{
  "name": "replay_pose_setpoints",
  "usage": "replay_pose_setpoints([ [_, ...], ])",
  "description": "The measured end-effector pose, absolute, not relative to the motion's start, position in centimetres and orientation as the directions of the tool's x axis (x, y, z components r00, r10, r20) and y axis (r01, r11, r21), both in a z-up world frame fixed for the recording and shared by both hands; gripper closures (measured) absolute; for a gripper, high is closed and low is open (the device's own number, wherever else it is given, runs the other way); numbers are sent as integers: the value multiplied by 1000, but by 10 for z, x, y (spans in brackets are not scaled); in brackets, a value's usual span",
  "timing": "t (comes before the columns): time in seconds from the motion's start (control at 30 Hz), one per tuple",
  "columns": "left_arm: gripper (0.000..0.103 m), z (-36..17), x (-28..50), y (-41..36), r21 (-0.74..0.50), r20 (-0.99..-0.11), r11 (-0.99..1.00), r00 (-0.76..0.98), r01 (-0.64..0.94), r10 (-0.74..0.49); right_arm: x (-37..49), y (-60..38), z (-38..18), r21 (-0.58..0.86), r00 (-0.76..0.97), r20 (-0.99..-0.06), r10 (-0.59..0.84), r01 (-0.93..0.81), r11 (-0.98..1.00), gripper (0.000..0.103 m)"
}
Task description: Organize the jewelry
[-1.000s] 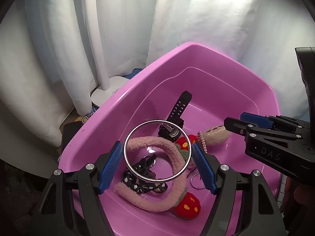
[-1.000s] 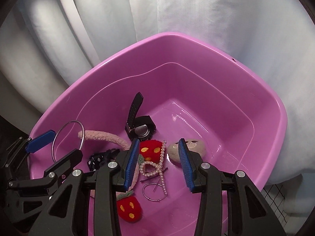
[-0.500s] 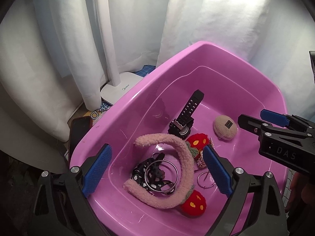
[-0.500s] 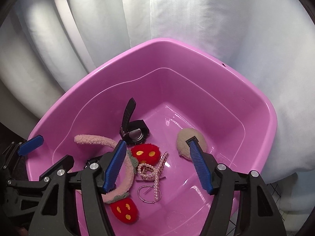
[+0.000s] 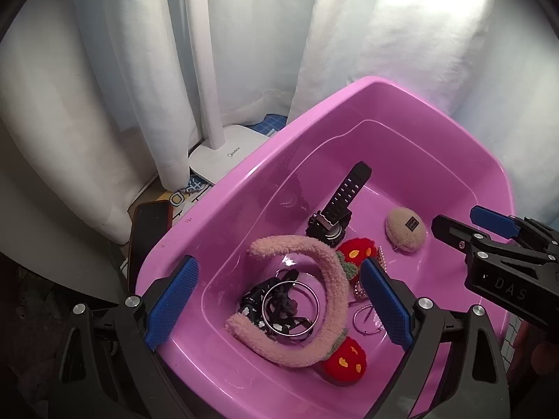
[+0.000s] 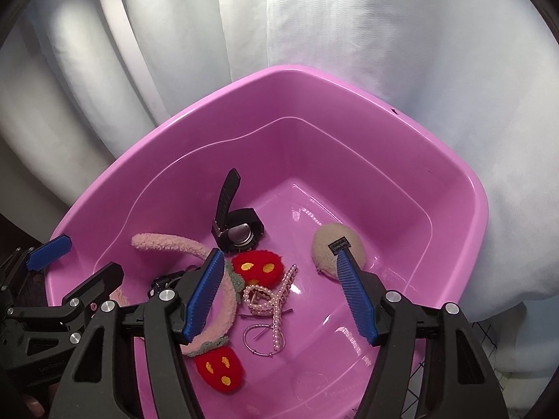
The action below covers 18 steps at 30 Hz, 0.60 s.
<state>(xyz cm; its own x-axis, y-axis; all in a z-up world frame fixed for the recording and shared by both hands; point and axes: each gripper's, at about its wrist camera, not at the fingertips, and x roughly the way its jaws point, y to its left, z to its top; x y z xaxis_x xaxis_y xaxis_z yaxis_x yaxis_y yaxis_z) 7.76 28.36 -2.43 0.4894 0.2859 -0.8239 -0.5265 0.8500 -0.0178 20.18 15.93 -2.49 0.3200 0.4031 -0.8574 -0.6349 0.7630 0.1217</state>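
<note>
Left wrist view: I am holding the left gripper (image 5: pixel 277 298) released over the glossy pink tub (image 5: pixel 380 104), where the round metal bangle (image 5: pixel 290 306) is lying inside the fuzzy headband (image 5: pixel 325 265); the right gripper (image 6: pixel 279 295) is gaping empty.

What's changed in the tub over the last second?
The left gripper let go of the silver bangle, which dropped onto the black clip inside the headband. The right gripper released the beige puff, now lying on the tub floor. Both jaws stand open. Watch, strawberry clips, pearl clip and hoop stayed put.
</note>
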Motion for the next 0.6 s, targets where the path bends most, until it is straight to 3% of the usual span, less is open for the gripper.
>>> replay_pose_setpoints([
  [0.6, 11, -22, 74, 285, -17, -824, 843, 485, -538, 293, 198, 158, -25, 117, 326, -855, 404, -638, 761, 39],
])
